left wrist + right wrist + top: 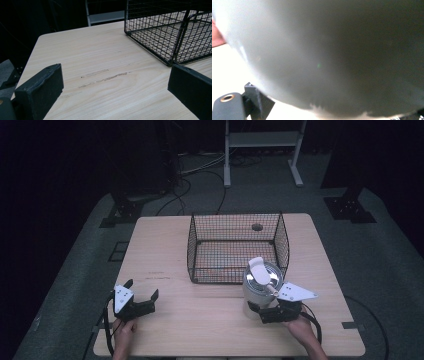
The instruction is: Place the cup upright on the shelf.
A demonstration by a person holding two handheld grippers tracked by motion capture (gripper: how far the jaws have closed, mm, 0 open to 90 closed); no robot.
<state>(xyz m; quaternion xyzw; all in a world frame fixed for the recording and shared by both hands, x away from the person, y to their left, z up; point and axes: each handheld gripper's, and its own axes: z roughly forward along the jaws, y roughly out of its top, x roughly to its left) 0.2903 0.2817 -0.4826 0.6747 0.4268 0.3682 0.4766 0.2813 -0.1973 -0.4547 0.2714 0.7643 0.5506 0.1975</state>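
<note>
Right claw [263, 312] sits low on the tabletop [200, 320] w/ its jaws on either side of the base of a grey-white canister [260, 292], the near jaw dark against the bottom of its wall; looks like it's pinching the canister, tho how firm the grip is can't be read, since in the right gripper view the canister wall [332, 55] is a big blur right in front of the lens. The canister stands upright, long axis vertical, directly ahead of the right claw and touching it, lid w/ a white flip tab on top. The key relation: the wire basket [237, 247] lies straight beyond the canister from the right claw, its near wall just behind the canister, so the likely carry is up and fwd over that rim, judged from the layout. Left claw [142, 297] is well apart on the far side from the canister, jaws spread wide w/ nothing between them, bare wood showing in the gap in the left gripper view; the basket corner [172, 37] is ahead and to its right there. Right hand is plainly nearer; left looks idle. Risk, as a guess: a low grip on a tall body may let it tip when lifted.
</note>
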